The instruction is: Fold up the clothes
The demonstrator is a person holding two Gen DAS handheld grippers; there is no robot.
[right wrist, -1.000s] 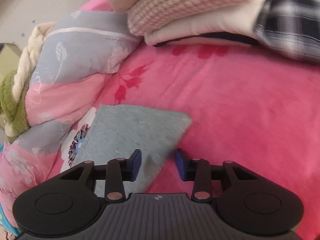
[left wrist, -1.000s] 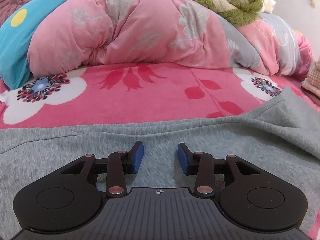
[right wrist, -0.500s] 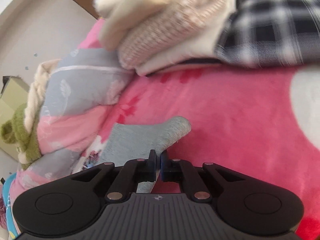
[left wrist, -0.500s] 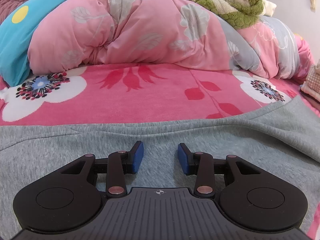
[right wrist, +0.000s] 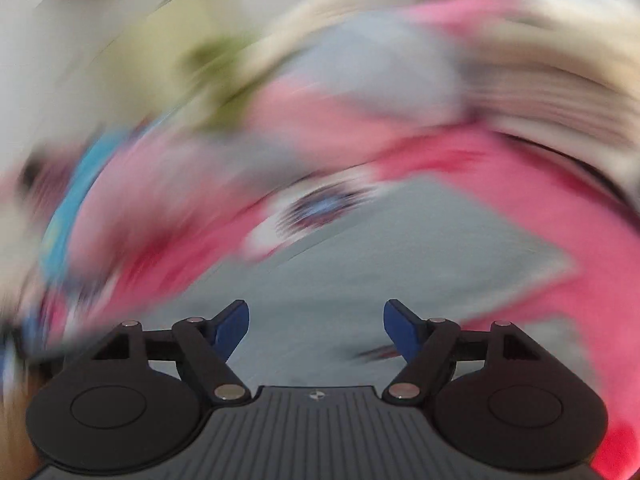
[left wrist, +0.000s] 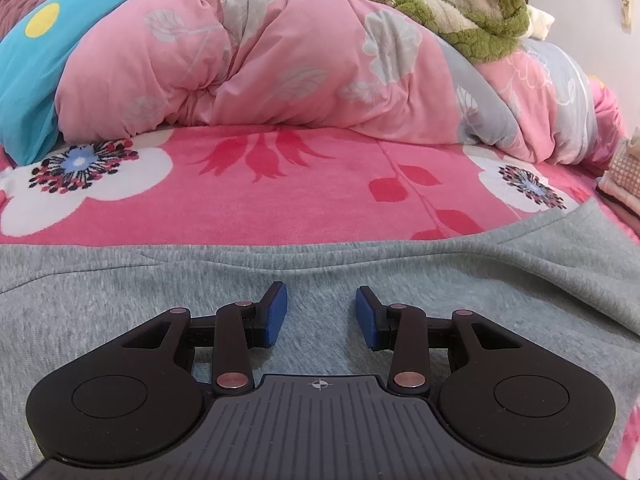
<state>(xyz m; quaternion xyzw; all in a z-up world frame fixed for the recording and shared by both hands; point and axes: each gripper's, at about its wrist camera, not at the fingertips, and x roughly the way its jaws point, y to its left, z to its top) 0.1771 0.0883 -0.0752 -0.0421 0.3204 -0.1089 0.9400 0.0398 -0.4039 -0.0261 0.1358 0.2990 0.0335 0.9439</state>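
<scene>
both the left gripper [left wrist: 321,314] and right gripper [right wrist: 316,330] gape empty above the grey garment [left wrist: 120,300].

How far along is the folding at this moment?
Early. The grey garment lies spread across the pink floral bedsheet, no fold visible. Nothing is in hand: left gripper and right gripper are both open and empty above it. The right view is motion-blurred. All of the folding appears to remain.

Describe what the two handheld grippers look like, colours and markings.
Both the left gripper and right gripper look alike: black linkage arms with round silvery pivot pins, blue-padded fingers, two round black housings, and a ribbed dark-grey base bearing a small white crosshair mark.
</scene>
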